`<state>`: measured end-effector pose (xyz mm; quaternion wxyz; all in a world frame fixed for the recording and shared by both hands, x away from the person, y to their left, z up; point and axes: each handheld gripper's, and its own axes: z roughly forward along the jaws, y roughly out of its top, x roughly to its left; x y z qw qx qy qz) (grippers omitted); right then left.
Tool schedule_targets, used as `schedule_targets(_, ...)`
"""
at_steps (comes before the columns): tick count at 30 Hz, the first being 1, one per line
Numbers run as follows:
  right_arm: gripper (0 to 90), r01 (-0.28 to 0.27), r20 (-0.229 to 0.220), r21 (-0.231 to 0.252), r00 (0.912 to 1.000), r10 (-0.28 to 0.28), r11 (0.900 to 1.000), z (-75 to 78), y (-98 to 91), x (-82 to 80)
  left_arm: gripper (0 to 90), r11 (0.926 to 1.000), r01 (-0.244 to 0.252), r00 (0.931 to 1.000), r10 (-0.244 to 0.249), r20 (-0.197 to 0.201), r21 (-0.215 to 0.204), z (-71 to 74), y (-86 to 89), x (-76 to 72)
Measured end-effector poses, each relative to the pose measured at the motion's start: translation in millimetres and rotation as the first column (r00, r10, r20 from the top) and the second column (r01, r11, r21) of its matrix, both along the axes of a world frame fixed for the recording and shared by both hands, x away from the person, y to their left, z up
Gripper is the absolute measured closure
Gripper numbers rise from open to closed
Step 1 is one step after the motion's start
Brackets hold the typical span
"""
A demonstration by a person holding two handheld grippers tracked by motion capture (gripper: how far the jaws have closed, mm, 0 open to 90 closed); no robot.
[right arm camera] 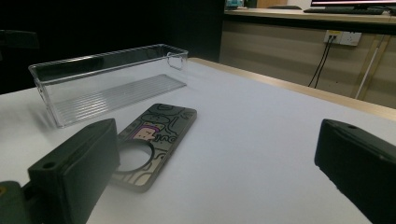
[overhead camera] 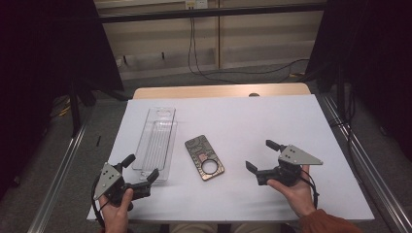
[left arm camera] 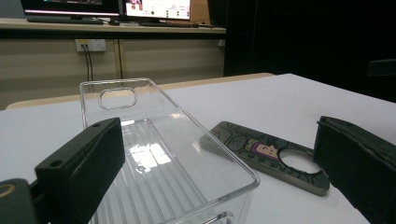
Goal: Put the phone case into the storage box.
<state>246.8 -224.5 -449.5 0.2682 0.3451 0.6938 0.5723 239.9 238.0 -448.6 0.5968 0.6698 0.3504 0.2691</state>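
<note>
A flat, dark rectangular phone case printed with cartoon line drawings and pierced by a round ring hole [overhead camera: 204, 157] lies face up near the middle of the white-covered surface [overhead camera: 272, 121]. Just beside it, to the left in the high view and apart from it, stands a long, clear plastic rectangular tray with a ribbed floor and a slotted end wall [overhead camera: 156, 141], empty and upright. The left tool [overhead camera: 142, 168], held in the person's left hand [overhead camera: 116, 208], sits at the tray's near end, jaws spread wide and gripping nothing. The right tool [overhead camera: 259, 155], held in the right hand [overhead camera: 294, 188], hovers to the right of the case, well apart from it, jaws likewise wide open and empty.
</note>
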Motion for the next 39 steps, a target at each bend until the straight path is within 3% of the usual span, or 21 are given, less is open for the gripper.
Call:
schedule_targets(9, 0.0, -0.016, -0.001, 0.007, 0.9999, 0.016, 0.9998, 4.2, 13.8, 13.2, 2.4, 1.0, 0.008, 1.0, -0.008, 0.0, 0.003, 0.4, 0.7, -0.9)
schedule_targets(21, 0.0, 0.014, 0.0, -0.011, 0.9999, -0.014, 0.9998, 7.9, 25.3, 28.8, 2.4, 0.9999, 0.009, 1.0, -0.009, 0.002, -0.01, 0.9, 1.1, -0.8)
schedule_targets(39, 0.0, -0.012, 0.013, -0.002, 0.9998, 0.012, 0.9999, 10.1, 43.8, 47.4, 2.4, 0.9999, 0.008, 1.0, -0.008, -0.002, -0.009, 0.7, 0.8, -1.0)
